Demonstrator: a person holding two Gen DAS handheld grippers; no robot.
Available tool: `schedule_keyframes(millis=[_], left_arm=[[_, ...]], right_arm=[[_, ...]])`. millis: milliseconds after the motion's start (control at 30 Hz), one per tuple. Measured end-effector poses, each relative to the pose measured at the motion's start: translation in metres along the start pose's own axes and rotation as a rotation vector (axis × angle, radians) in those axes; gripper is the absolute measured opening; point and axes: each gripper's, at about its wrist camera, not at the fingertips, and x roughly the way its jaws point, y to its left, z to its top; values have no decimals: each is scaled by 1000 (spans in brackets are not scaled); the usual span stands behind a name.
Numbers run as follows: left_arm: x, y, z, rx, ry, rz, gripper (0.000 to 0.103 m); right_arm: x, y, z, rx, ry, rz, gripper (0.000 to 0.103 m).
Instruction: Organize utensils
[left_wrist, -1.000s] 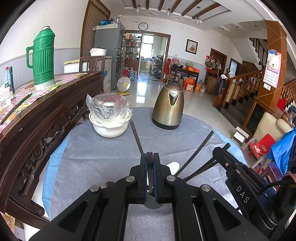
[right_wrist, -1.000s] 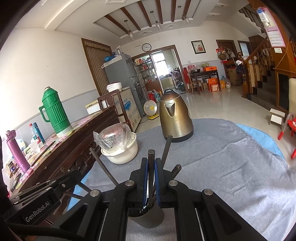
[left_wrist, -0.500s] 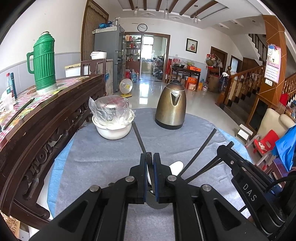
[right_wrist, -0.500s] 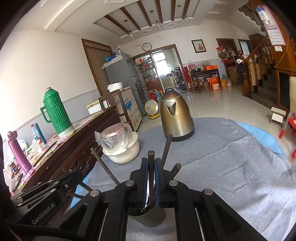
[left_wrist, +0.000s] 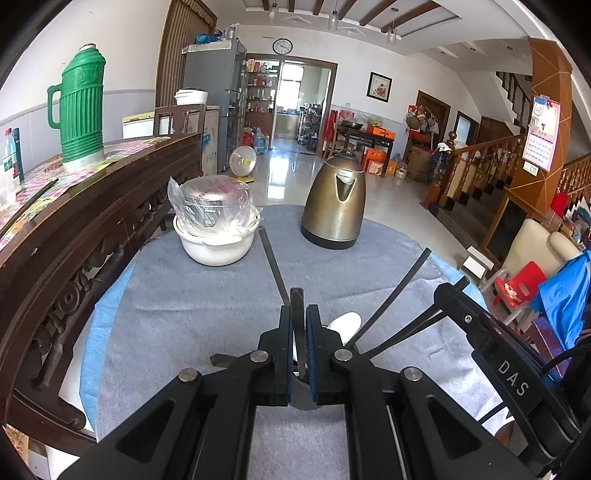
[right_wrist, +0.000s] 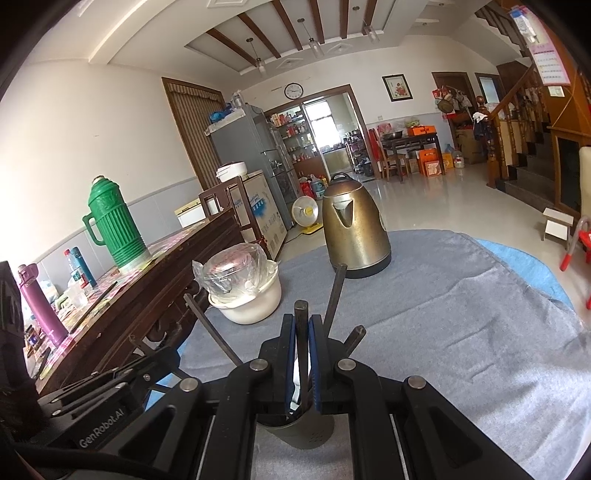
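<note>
Here, left wrist view: left gripper (left_wrist: 298, 332) jaws drawn together on a dark utensil handle (left_wrist: 296, 301) that sticks up between the blue pads, its lower end going down toward a grey holder cup whose rim just shows beneath the fingers. Other dark chopstick-like sticks (left_wrist: 397, 295) fan out toward 1 and 2 o'clock, and a white spoon end (left_wrist: 345, 322) peeks out just right of the jaws. One dark stick (left_wrist: 272, 264) runs toward 12 o'clock over the grey cloth (left_wrist: 184, 314); whether it lies flat or leans from the cup I cannot tell. White bowl with bagged metal pot (left_wrist: 214, 225) at 11 o'clock, brass kettle (left_wrist: 334, 206) at 12 to 1, both well apart from the gripper. The right gripper's black body shows at 3 to 4 o'clock. Right wrist view: right gripper (right_wrist: 302, 332) jaws likewise clamped on a dark handle (right_wrist: 301, 314), standing in the grey-green cup (right_wrist: 303, 430) directly below. Three more handles (right_wrist: 334, 295) lean out of the cup at 11, 12 and 1 o'clock. Left gripper body at 8 o'clock. Judgement: most utensils appear gathered in the cup already, so the task looks well along. What seems left is seating the two gripped pieces, letting go, and possibly collecting that one stick on the cloth.
</note>
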Motion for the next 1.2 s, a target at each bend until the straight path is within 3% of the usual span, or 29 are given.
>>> schedule_keyframes(millis=[67, 100, 133, 200, 333, 400, 467, 533, 700, 1000, 1200], left_arm=[[-1, 0, 0, 7, 4, -1, 11], [-2, 0, 0, 9, 4, -5, 18], [-4, 0, 1, 10, 4, -10, 33], [-10, 4, 1, 3, -11, -5, 54], [-22, 9, 1, 11, -47, 7, 57], [-27, 11, 1, 21, -58, 15, 58], [-35, 12, -1, 38, -70, 31, 60], [-45, 10, -5, 63, -84, 46, 70], [-62, 1, -19, 117, -80, 91, 83], [-75, -3, -56, 130, 46, 172, 85], [-88, -7, -74, 142, 79, 200, 85]], right_arm=[[-1, -1, 0, 13, 5, 9, 10], [-1, -2, 0, 19, 8, 13, 11], [-2, -4, 0, 30, 13, 21, 12], [-4, -6, 0, 39, 12, 30, 15], [-14, -12, 1, 63, -14, 44, 29], [-21, -17, 1, 89, -38, 59, 46], [-28, -21, 1, 102, -61, 58, 56], [-36, -24, 2, 103, -82, 53, 56], [-50, -34, -3, 116, -79, 32, 56], [-69, -39, -25, 81, 30, -4, 57], [-88, -41, -40, 81, 90, -2, 58]])
